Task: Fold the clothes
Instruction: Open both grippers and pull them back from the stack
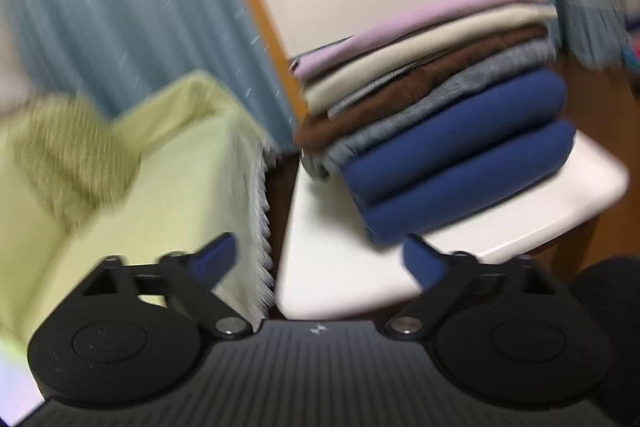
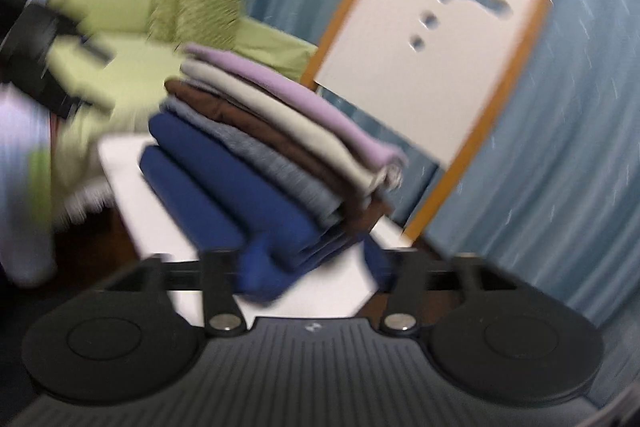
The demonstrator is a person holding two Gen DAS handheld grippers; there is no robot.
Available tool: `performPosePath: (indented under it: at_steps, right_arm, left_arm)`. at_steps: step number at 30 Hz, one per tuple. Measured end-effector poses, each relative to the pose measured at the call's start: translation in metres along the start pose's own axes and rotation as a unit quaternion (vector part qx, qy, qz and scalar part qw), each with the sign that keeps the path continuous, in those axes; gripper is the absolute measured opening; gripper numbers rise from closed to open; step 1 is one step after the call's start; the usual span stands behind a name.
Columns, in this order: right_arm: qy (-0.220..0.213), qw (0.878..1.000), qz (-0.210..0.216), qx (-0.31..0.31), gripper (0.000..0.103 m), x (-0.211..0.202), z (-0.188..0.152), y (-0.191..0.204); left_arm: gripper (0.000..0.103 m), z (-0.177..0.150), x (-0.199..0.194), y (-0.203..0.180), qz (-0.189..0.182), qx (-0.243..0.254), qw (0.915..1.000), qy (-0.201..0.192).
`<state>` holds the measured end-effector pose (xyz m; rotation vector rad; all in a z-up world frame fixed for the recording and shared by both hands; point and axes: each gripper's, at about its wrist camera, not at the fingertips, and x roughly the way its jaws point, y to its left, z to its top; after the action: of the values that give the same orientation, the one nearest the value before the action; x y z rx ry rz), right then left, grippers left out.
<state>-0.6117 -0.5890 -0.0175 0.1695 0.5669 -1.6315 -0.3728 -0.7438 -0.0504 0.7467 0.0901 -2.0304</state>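
A stack of folded clothes (image 1: 432,115) lies on a white chair seat (image 1: 344,267), lilac on top, then beige, brown, grey and thick blue at the bottom. My left gripper (image 1: 320,261) stands open just in front of the seat, with nothing between its blue fingertips (image 1: 218,257). In the right wrist view the same stack (image 2: 272,147) appears tilted on the seat (image 2: 332,291). My right gripper (image 2: 316,267) is open, and its fingers straddle the near corner of the blue garment (image 2: 224,195) without pressing on it. Both views are motion-blurred.
A surface draped in a yellow-green cloth (image 1: 168,163) with a white fringe stands left of the chair, with a crumpled olive garment (image 1: 68,155) on it. The chair back (image 2: 424,67) is white with an orange frame. Blue curtains (image 2: 560,147) hang behind it.
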Motion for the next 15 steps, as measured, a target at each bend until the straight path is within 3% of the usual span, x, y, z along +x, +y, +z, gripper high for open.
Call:
performPosePath:
  at_steps: [4, 7, 15]
  right_arm:
    - [0.01, 0.996, -0.009, 0.091, 0.102, -0.02, -0.015, 0.014]
    - [0.019, 0.991, -0.013, 0.131, 0.102, -0.031, -0.024, 0.021]
    - [0.047, 0.986, -0.017, 0.16, 0.102, -0.05, -0.043, 0.031]
  left_arm:
    - [0.102, -0.017, -0.025, 0.001, -0.008, -0.084, 0.9965, -0.002]
    - [0.102, -0.024, -0.037, -0.003, -0.009, -0.094, 0.9955, -0.001]
    - [0.102, -0.021, -0.05, -0.028, 0.026, -0.086, 0.9958, 0.021]
